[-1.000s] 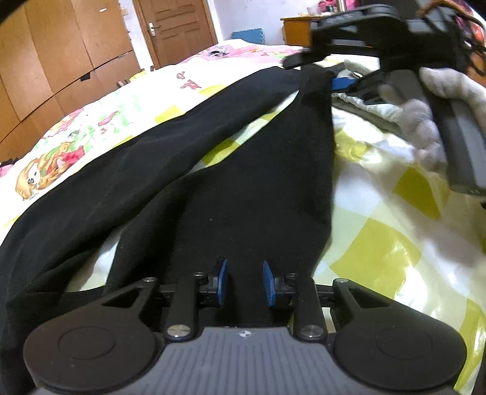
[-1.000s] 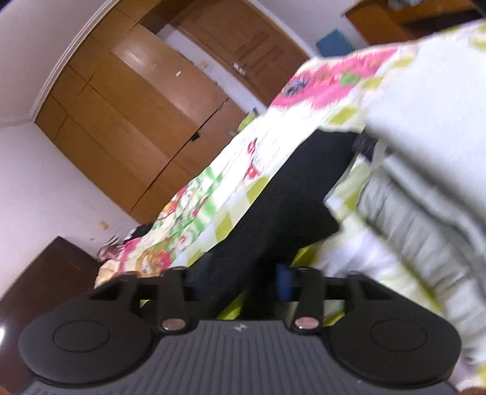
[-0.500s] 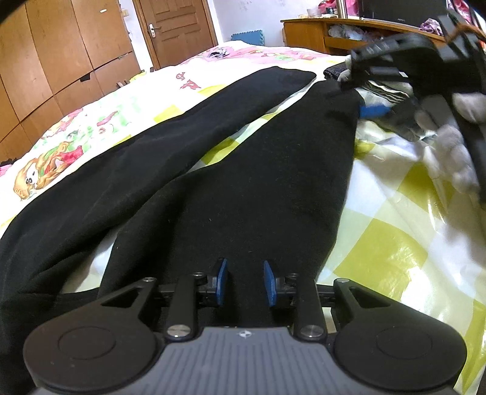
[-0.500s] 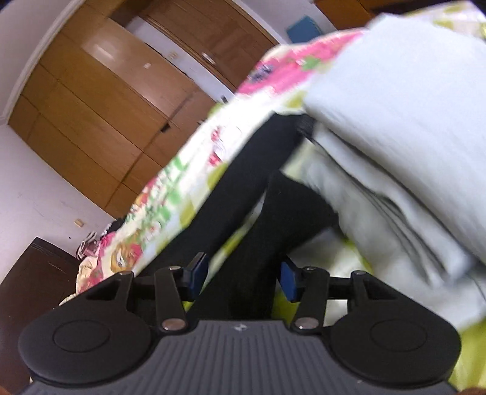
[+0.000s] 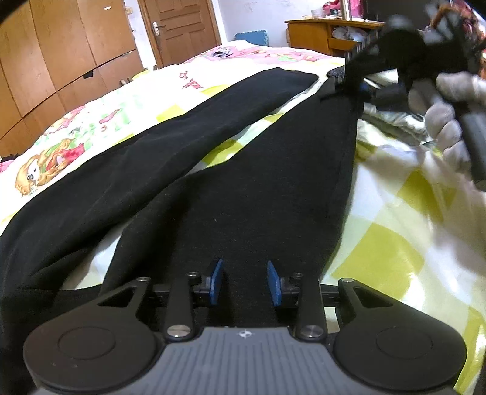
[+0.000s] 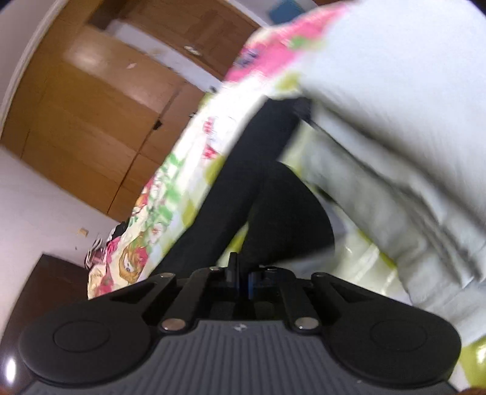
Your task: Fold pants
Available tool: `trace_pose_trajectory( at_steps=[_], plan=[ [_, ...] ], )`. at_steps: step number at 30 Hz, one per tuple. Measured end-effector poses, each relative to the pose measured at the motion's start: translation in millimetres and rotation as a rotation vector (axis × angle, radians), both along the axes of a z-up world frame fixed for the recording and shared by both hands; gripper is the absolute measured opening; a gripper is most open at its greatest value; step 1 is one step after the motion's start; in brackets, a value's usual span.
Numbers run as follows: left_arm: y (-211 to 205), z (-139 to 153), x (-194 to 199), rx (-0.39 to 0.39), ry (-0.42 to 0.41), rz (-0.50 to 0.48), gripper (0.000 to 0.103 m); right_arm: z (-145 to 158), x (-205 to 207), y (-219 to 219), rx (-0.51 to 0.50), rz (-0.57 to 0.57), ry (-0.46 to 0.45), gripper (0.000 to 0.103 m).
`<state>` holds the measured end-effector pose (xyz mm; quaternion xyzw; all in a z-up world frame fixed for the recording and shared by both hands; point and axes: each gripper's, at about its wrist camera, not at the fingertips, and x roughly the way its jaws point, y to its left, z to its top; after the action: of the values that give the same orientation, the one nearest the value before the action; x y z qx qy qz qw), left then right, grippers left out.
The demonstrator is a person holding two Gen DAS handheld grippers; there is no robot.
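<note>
Black pants (image 5: 243,182) lie spread on the bed, both legs running away from me. My left gripper (image 5: 245,282) sits low over the near end of the right leg. Its blue pads (image 5: 217,282) stand apart and its jaws are opening, with black cloth flat between them. At the far cuff of that leg, a gloved hand (image 5: 446,121) holds my right gripper (image 5: 357,88). In the right wrist view the right gripper (image 6: 241,282) has its pads together on the edge of the black pant leg (image 6: 273,218).
The patterned bedsheet (image 5: 395,243) has yellow checks on the right. A pile of folded pale grey clothes (image 6: 395,152) lies just right of the far cuff. A wooden wardrobe (image 5: 60,60), a door (image 5: 182,27) and a desk (image 5: 319,33) stand beyond the bed.
The right gripper's jaws have closed onto the far cuff of the right leg, and it has shifted slightly. The left pads have spread a little wider; the left gripper stays put.
</note>
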<state>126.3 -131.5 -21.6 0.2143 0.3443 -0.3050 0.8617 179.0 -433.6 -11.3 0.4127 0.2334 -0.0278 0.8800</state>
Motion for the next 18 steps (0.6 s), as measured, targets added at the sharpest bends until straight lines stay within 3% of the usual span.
trace_pose_trajectory(
  at_steps=[3, 6, 9, 13, 16, 18],
  plan=[
    [-4.7, 9.2, -7.6, -0.022, -0.017, -0.028, 0.046, 34.0, -28.5, 1.7, -0.054, 0.013, -0.064, 0.006],
    [-13.5, 19.3, -19.3, -0.066, -0.026, -0.060, 0.046, 53.2, -60.4, -6.4, -0.105, -0.033, -0.067, 0.006],
    [-24.6, 19.9, -30.2, -0.093, -0.009, -0.092, 0.046, 53.9, -91.5, -17.6, -0.168, -0.105, 0.005, 0.006],
    [-29.6, 14.0, -41.0, -0.086, 0.013, -0.117, 0.046, 32.3, -112.0, -29.0, -0.224, -0.149, 0.188, 0.011],
    [-10.5, 19.7, -46.3, -0.076, -0.013, -0.086, 0.047, 28.3, -122.4, -30.5, -0.211, -0.177, 0.221, 0.016],
    [14.3, 26.6, -44.7, -0.072, -0.034, -0.039, 0.047, 39.9, -131.1, -26.3, -0.262, -0.223, 0.213, 0.021]
  ],
)
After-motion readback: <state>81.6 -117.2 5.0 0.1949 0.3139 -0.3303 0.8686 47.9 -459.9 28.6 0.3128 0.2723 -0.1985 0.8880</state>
